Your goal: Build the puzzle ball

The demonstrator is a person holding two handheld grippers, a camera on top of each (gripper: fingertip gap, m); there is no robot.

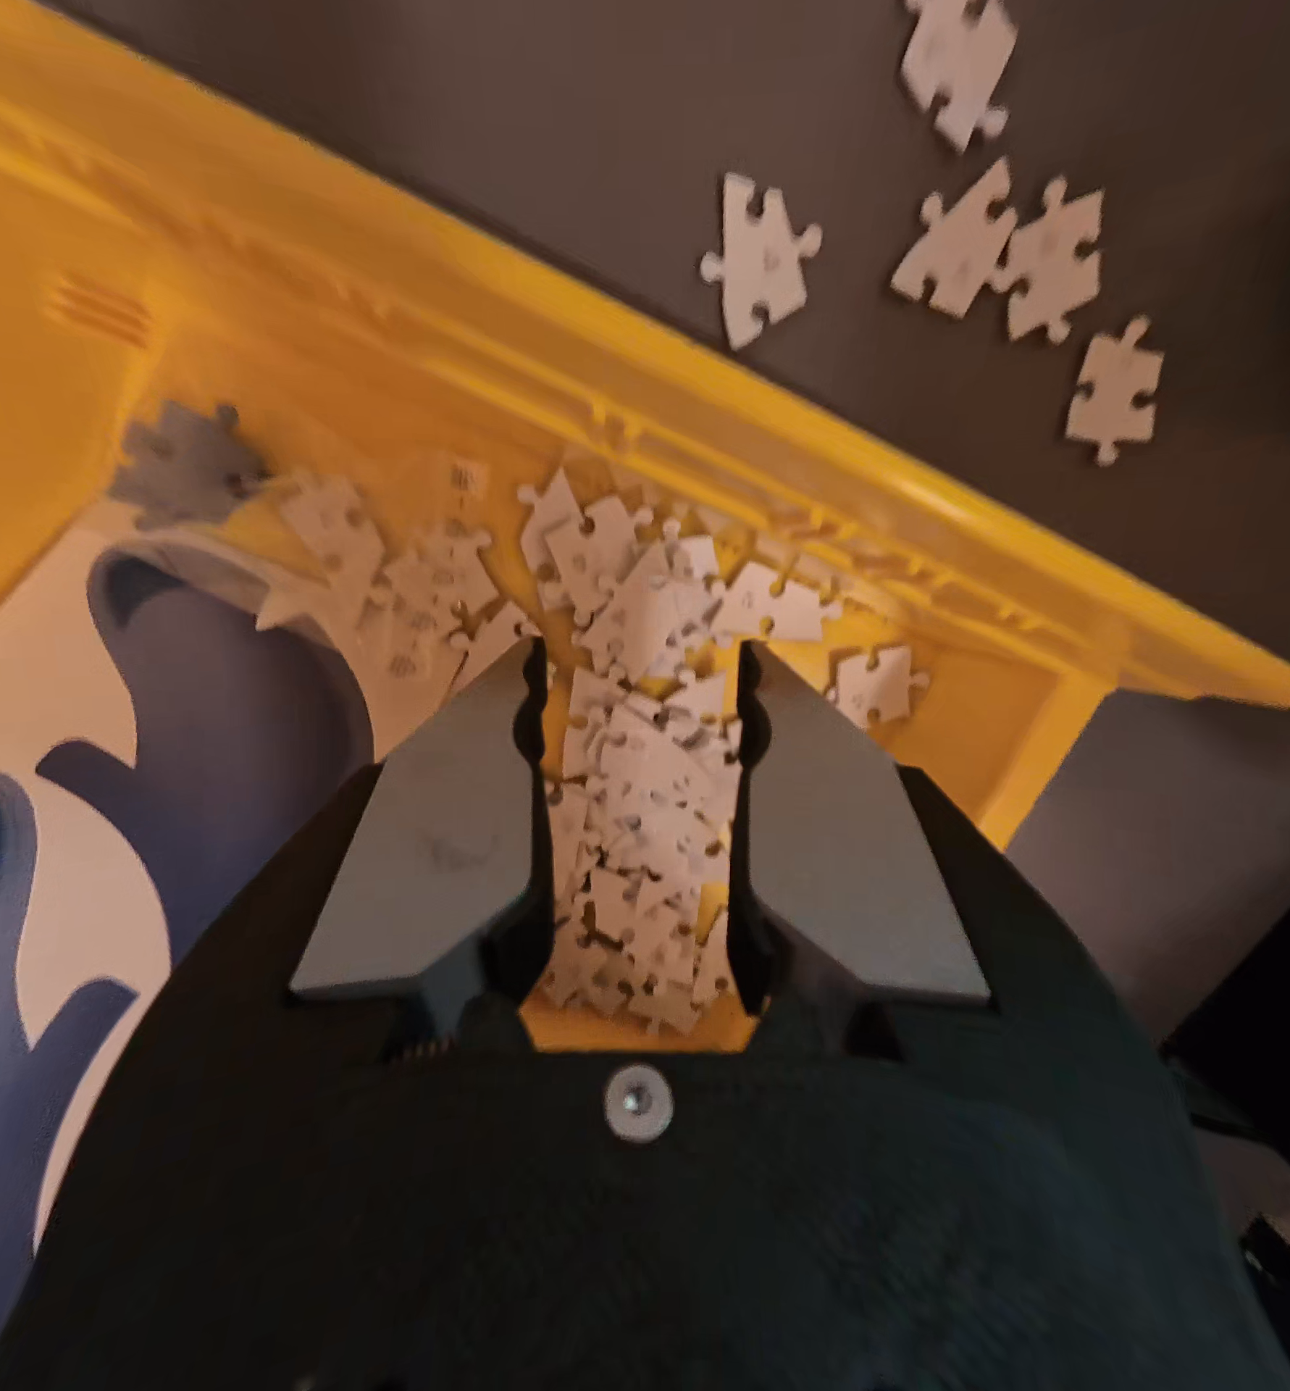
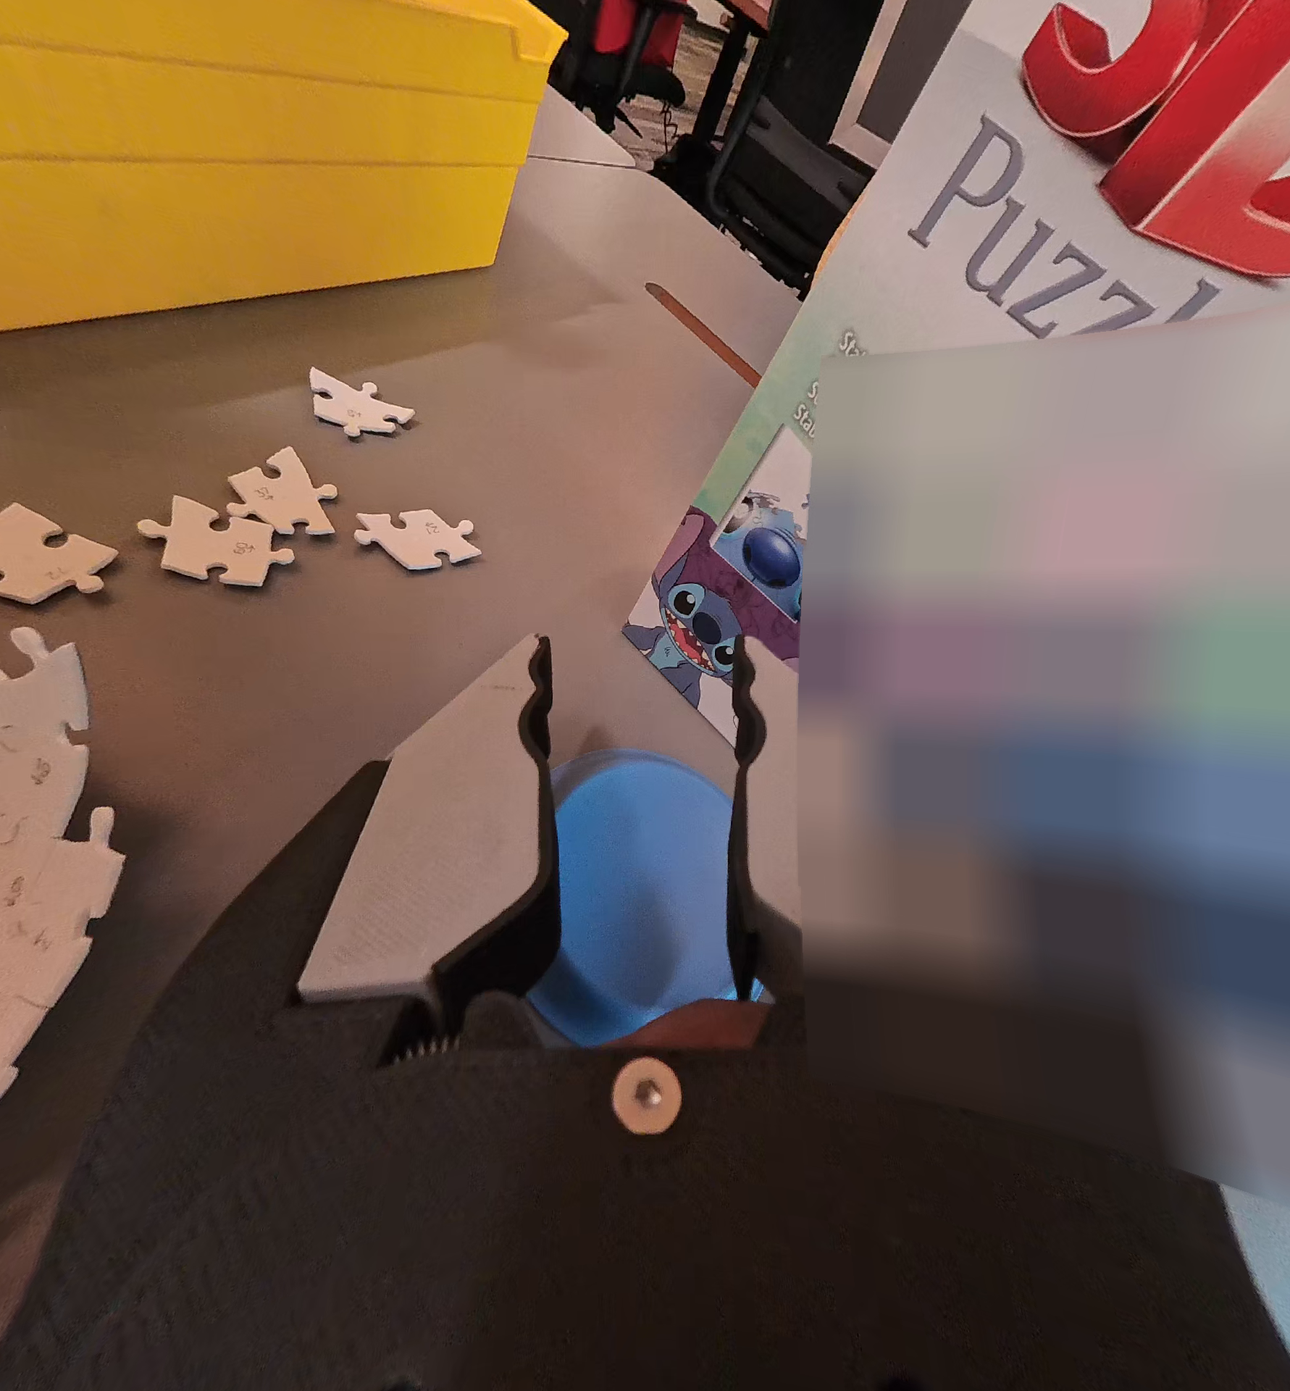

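In the left wrist view my left gripper [image 1: 642,655] is open and empty, hovering above a yellow bin [image 1: 416,354] that holds a heap of white puzzle pieces [image 1: 642,790] lying blank side up. Several loose pieces [image 1: 995,256] lie on the dark table beyond the bin. In the right wrist view my right gripper [image 2: 638,655] is open, low over the table, with a blue plastic stand [image 2: 642,865] showing between its fingers; I cannot tell whether it touches them. A curved, joined section of the puzzle ball [image 2: 9,828] lies at the left edge. Loose white pieces [image 2: 220,542] lie ahead.
A white sheet with dark blue shapes [image 1: 198,715] lies inside the bin at the left. The puzzle box [image 2: 965,248] leans close on the right, partly behind a blurred patch. The yellow bin [image 2: 235,165] stands at the far left. Chairs stand beyond the table edge [image 2: 702,83]. One gripper's finger ends stand about 25 centimetres off the other's.
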